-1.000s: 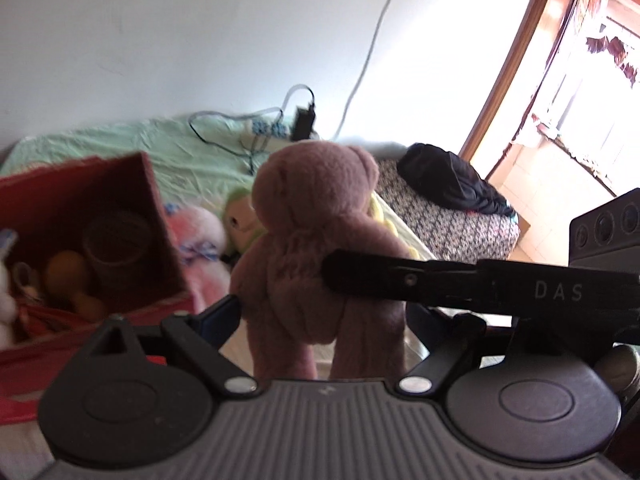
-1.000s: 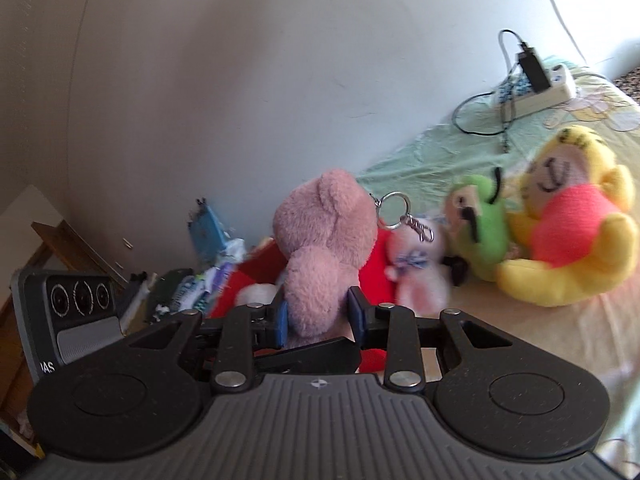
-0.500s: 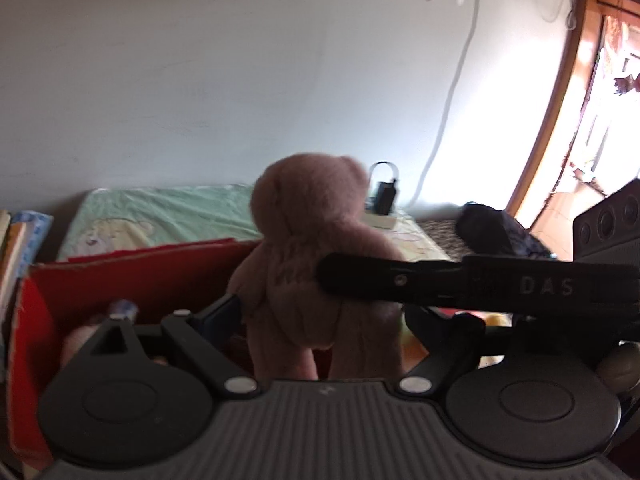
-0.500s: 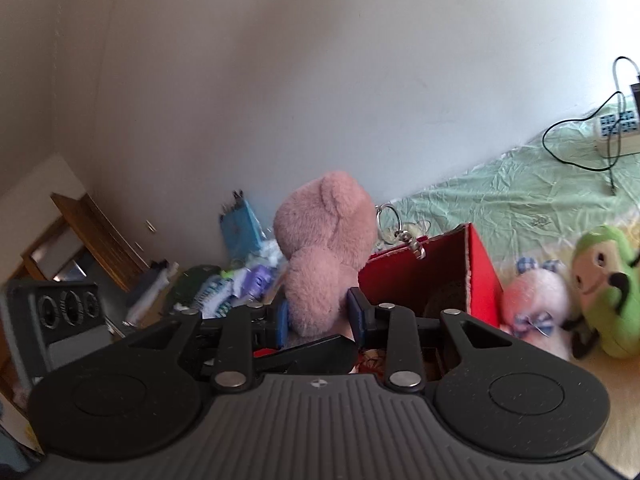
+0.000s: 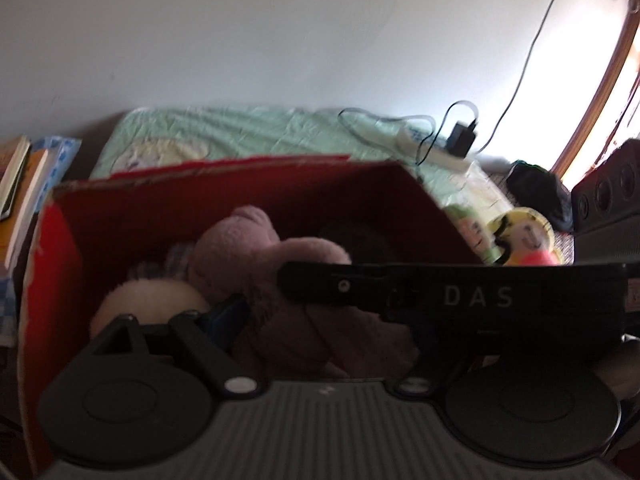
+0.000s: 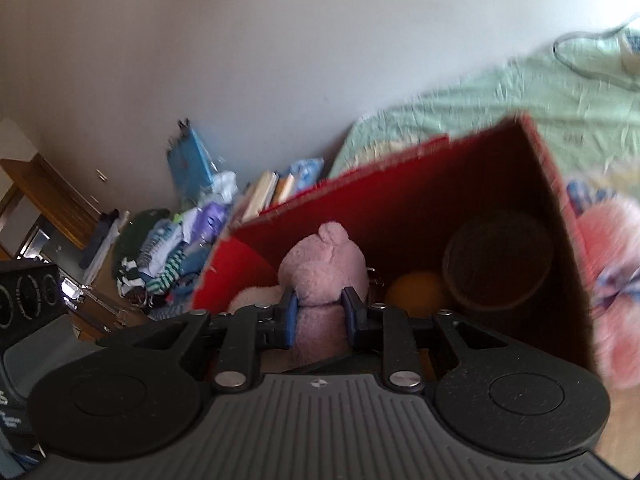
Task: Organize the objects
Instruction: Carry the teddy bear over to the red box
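Inside red box [image 6: 400, 184]: right tool [image 6: 319, 316] clenched on pink teddy [image 6: 324, 264]; left tool [image 5: 320, 320] clamps same teddy.

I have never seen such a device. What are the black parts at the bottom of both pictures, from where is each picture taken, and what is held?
The black parts are two hand-held grippers; a person carries one in each hand, and each has a camera looking along its fingers. The right gripper is shut on a pink teddy bear, now low inside the red box. The left view shows the same bear, with the left gripper about its body and the other gripper's black finger crossing in front. The box stands on a green bedsheet; more plush toys lie beside it.
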Demonstrator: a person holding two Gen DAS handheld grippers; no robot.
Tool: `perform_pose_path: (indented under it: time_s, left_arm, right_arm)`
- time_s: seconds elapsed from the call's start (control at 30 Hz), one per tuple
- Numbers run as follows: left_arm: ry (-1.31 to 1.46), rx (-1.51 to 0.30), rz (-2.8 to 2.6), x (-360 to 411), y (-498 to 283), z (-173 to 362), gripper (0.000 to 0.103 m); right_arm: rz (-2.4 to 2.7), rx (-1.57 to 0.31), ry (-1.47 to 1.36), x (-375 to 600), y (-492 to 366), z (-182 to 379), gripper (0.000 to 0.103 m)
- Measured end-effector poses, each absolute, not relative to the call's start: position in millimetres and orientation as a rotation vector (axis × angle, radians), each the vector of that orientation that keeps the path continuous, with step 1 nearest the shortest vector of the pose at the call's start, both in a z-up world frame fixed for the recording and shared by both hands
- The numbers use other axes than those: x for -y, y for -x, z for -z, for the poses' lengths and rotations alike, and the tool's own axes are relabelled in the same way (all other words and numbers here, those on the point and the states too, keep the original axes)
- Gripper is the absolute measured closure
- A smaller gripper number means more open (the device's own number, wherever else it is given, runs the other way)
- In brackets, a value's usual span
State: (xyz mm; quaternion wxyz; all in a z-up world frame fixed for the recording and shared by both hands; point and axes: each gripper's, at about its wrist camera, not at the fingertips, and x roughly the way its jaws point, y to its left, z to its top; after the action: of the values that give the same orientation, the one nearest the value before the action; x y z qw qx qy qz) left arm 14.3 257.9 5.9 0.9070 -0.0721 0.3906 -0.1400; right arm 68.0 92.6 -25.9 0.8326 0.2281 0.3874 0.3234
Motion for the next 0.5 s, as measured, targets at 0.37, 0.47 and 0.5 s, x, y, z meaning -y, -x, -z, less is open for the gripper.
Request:
perform_pose_path:
  time_s: [0.37, 0.47, 0.5]
  left_arm:
    - [0.206, -0.844, 0.257, -297, -10, 4, 0.018]
    - [0.153, -0.843, 0.24, -285, -11, 4, 0.016]
    - [0.137, -0.846, 0.235, -283, -11, 4, 0.015]
  right_arm:
    - [-0.678, -0.923, -0.59, -110, -74, 41, 0.069]
    - [-0.656, -0.922, -0.52, -112, -72, 34, 0.067]
    - [-0.649, -0.916, -0.489, -112, -69, 32, 0.066]
